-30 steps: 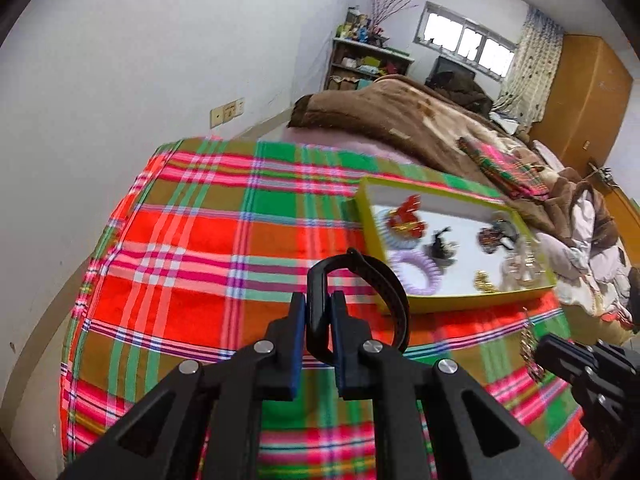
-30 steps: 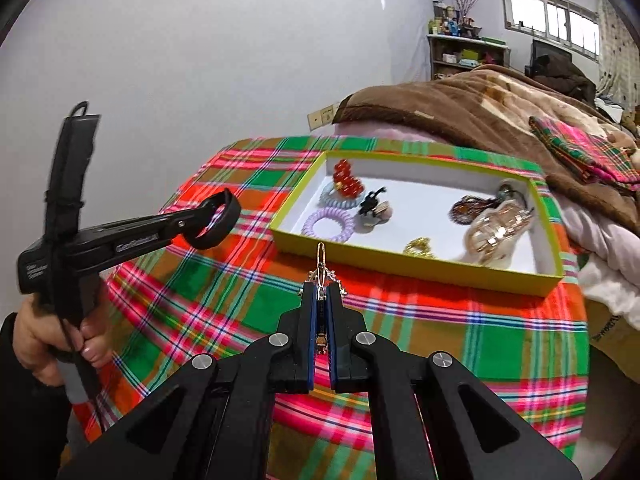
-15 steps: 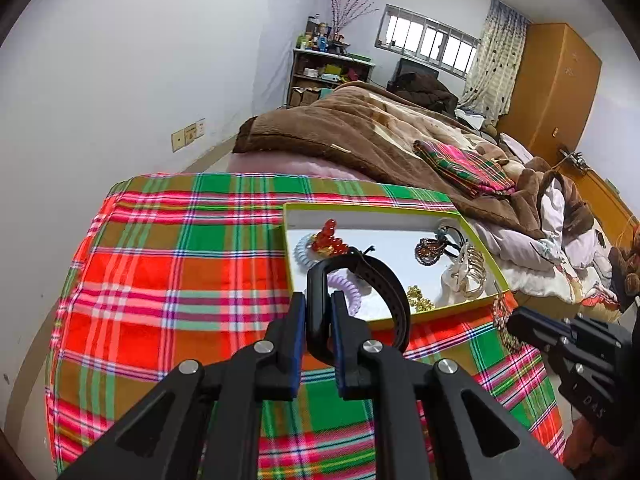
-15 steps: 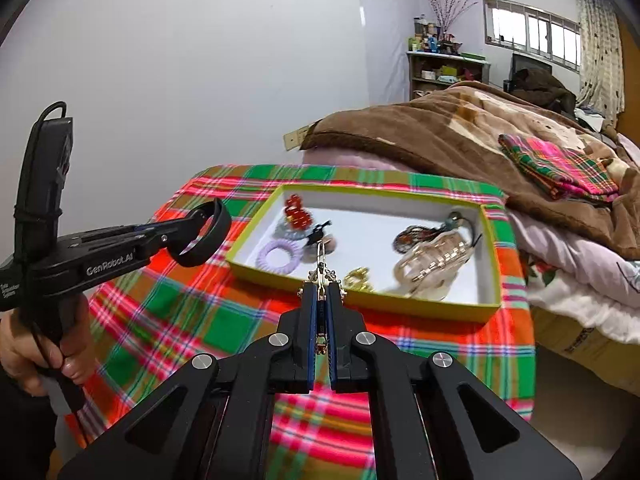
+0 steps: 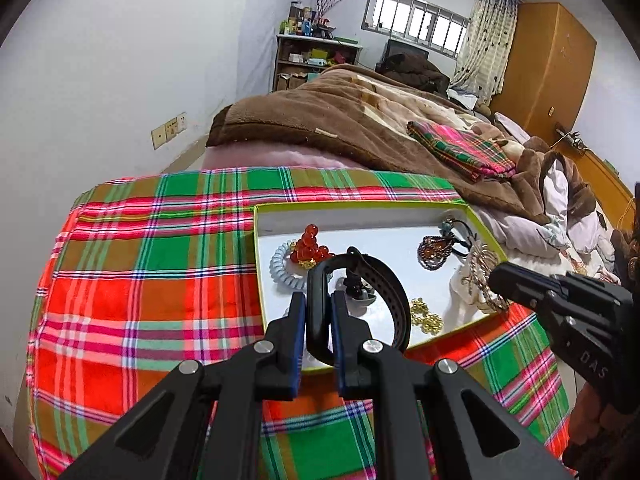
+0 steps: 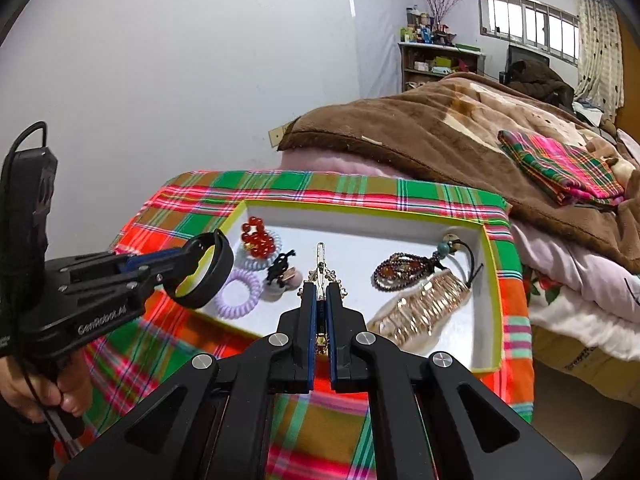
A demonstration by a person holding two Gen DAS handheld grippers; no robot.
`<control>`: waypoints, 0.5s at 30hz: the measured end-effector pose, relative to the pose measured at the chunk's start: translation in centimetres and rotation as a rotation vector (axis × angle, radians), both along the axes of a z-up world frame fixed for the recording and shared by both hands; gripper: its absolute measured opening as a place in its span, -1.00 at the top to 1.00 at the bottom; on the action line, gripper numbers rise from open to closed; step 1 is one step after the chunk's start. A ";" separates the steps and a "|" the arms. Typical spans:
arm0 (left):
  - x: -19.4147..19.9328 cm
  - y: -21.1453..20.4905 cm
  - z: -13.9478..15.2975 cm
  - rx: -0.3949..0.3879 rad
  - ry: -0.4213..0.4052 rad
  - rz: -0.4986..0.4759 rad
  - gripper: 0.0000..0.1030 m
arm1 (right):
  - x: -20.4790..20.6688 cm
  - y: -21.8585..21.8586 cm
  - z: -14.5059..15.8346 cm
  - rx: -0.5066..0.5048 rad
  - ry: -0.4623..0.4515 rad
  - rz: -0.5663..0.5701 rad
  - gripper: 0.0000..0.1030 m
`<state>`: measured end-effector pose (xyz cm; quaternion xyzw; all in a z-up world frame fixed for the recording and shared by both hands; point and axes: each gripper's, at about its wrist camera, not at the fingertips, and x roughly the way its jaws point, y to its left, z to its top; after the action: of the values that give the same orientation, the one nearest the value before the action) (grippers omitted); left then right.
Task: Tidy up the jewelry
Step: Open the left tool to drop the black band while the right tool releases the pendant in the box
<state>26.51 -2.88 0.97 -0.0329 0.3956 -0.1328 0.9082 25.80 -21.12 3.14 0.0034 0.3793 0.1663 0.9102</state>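
Left wrist view: left gripper (image 5: 318,312) jaws clenched on black wristband (image 5: 394,300), held above near edge of tray (image 5: 360,206). Band is light, springy, rubbery; grip on strap edge is adequate. Right gripper (image 6: 319,302) jaws clenched on gold chain w/ clip (image 6: 320,258), over tray; thin, limp, slippery, tangles easily.

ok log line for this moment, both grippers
left gripper: shut on black wristband | right gripper: shut on gold clip | both over yellow-rimmed tray
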 end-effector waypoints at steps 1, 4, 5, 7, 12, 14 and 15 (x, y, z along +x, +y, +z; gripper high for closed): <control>0.2 0.0 -0.2 0.001 0.004 -0.001 0.75 | 0.4 0.1 -0.3 -0.002 0.006 0.000 0.92; 0.7 0.0 -0.8 0.004 0.014 -0.010 0.75 | 1.5 0.5 -1.1 -0.010 0.022 0.003 0.92; 0.8 -0.1 -0.9 0.006 0.017 -0.013 0.75 | 2.0 0.7 -1.5 -0.015 0.031 0.005 0.92; 1.1 -0.1 -1.3 0.008 0.025 -0.018 0.75 | 2.5 0.9 -2.1 -0.020 0.043 0.005 0.92; 1.7 -0.3 -2.2 0.008 0.045 -0.035 0.75 | 3.7 1.3 -3.4 -0.032 0.074 0.006 0.92; 1.8 -0.4 -2.4 0.010 0.052 -0.037 0.75 | 4.0 1.4 -3.8 -0.035 0.084 0.008 0.92; 1.9 -0.4 -2.6 0.010 0.055 -0.038 0.75 | 4.1 1.5 -4.0 -0.037 0.092 0.009 0.92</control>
<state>28.41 -3.26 -1.64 -0.0245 0.4218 -0.1473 0.8943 29.88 -19.67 -0.90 -0.0076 0.4238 0.1630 0.8909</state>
